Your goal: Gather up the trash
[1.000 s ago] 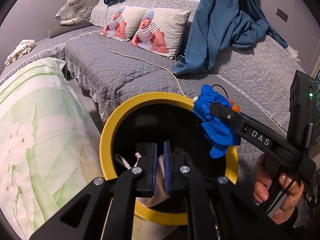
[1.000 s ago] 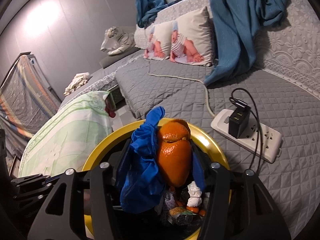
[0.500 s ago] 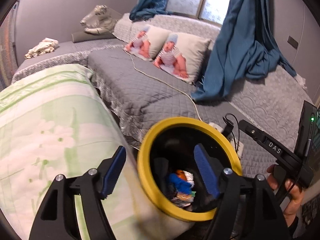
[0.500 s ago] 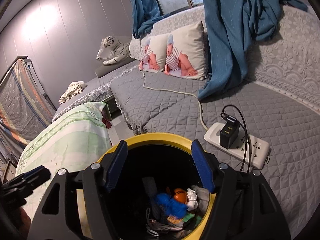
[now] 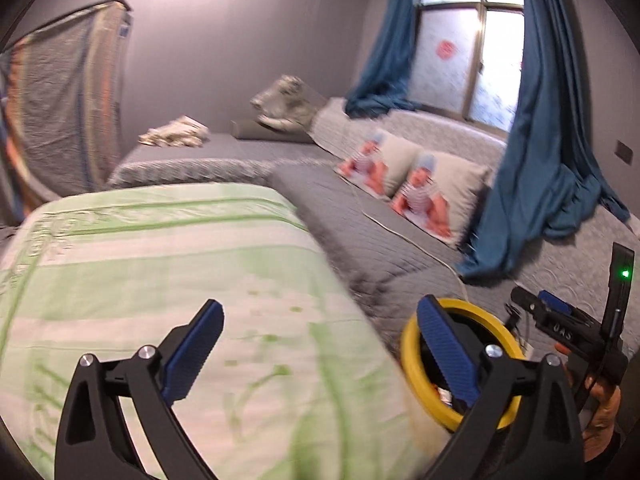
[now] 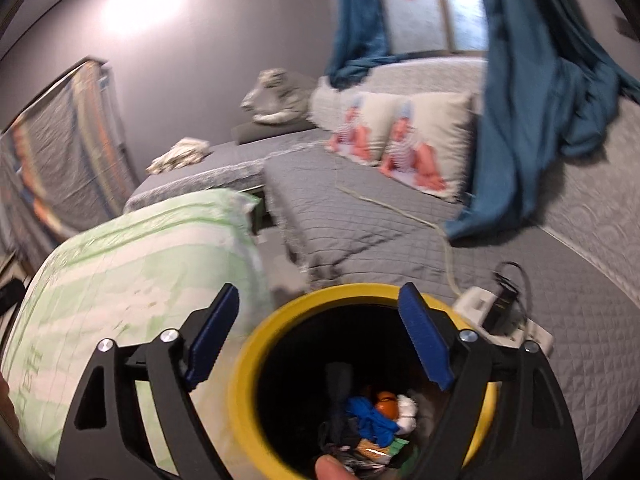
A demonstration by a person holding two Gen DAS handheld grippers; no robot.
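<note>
Left gripper (image 5: 316, 354): jaws spread wide after opening just now, nothing between them, raised over the green-patterned quilt (image 5: 168, 280). Right gripper (image 6: 318, 338): jaws also apart after opening just now, empty, hanging over the mouth of the yellow-rimmed bin (image 6: 240, 376).

Trash location: a blue glove (image 6: 370, 414), an orange peel (image 6: 386, 398) and mixed scraps lie at the bottom of the bin, which stands at the near edge of the grey quilted bed (image 6: 360, 224).

Risks, as judged:
- The bin sits close beside the quilt and right of the left gripper; a careless sweep of either tool could clip the rim and tip it, spilling what was collected.
- A white power strip (image 6: 504, 320) with a black charger plugged in lies just right of the bin; a swing that way could snag its cable.
- Both views are blurred, so any remaining litter on the bedding cannot be confirmed; a piece may be missed.
</note>
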